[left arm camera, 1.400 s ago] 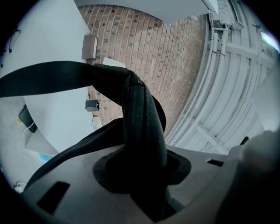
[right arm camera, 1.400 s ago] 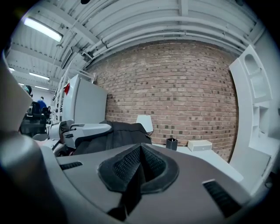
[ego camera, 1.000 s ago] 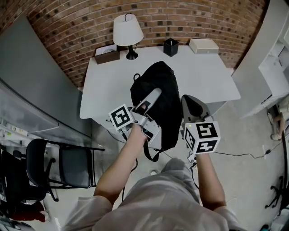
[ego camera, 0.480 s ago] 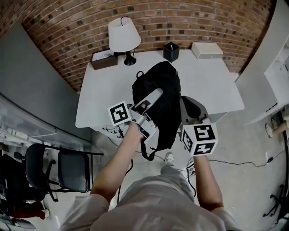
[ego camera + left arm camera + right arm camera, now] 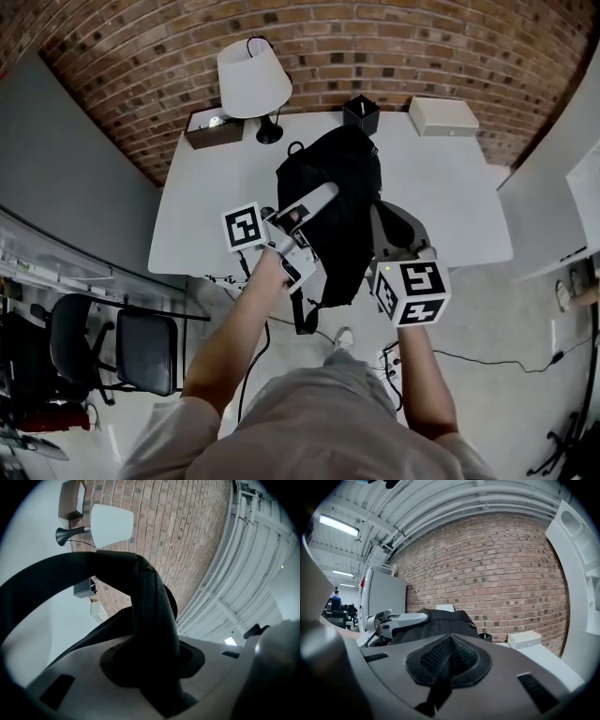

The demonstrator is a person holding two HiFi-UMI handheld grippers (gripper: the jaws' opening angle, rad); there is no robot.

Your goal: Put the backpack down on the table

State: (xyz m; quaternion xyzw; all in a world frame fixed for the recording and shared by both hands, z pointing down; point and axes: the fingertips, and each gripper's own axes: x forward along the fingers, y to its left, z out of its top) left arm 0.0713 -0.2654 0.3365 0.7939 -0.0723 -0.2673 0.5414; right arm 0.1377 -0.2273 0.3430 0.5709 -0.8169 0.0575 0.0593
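A black backpack hangs between my two grippers over the front part of the white table, its lower end and strap loops dangling past the table's front edge. My left gripper is at the pack's left side, shut on a wide black strap that runs through its jaws. The right gripper is at the pack's right side, shut on a black mesh strap. In the right gripper view the backpack rises ahead, with the left gripper's fingers against it.
Along the table's back edge by the brick wall stand a white lamp, a brown box, a black pen holder and a white box. A black chair stands on the floor at the left.
Both grippers have carried the backpack forward, farther over the table toward the brick wall. The grips on the straps are unchanged.
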